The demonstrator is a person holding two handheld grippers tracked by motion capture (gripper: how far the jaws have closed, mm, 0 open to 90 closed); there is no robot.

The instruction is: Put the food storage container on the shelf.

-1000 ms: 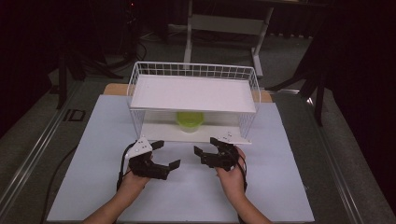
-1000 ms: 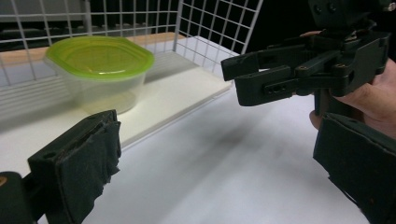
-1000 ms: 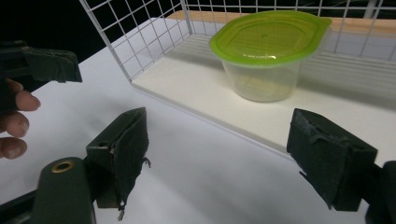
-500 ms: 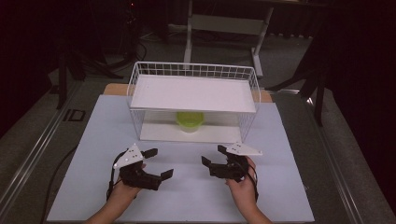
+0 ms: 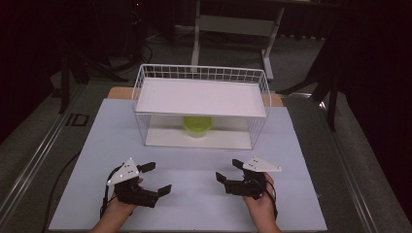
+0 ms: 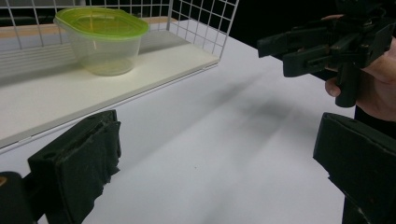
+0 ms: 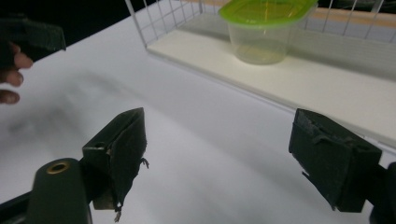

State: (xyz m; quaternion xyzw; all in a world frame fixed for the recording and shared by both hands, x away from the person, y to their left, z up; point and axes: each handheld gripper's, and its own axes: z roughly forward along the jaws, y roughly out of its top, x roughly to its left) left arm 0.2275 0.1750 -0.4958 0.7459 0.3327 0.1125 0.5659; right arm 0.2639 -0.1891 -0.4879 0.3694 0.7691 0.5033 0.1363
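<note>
**Two spread tongs held low before a wire rack with one tub**

Two black two-jaw tongs are counted, one in each hand of a person: the left tongs [image 5: 156,177] and the right tongs [image 5: 227,171], each topped by a grey three-cornered plate. Both are released, the jaws standing wide apart with nothing between them. One white wire-grid rack [image 5: 201,73] with two white shelves is seen, and one clear plastic tub with a yellow-green lid [image 5: 197,125] stands upright on its lower shelf, under the upper shelf.

Everything is carried by a white table [image 5: 291,145], whose wooden edge shows behind the rack. The room around it is dark; a grey floor and the legs of a pale metal frame [image 5: 233,24] are made out beyond the table.

The tub lies well apart from both tongs, beyond them toward the far side and roughly between their two lines. In the left gripper view the tub [image 6: 102,39] is seen at upper left, with the right tongs [image 6: 322,46] farther off.
</note>
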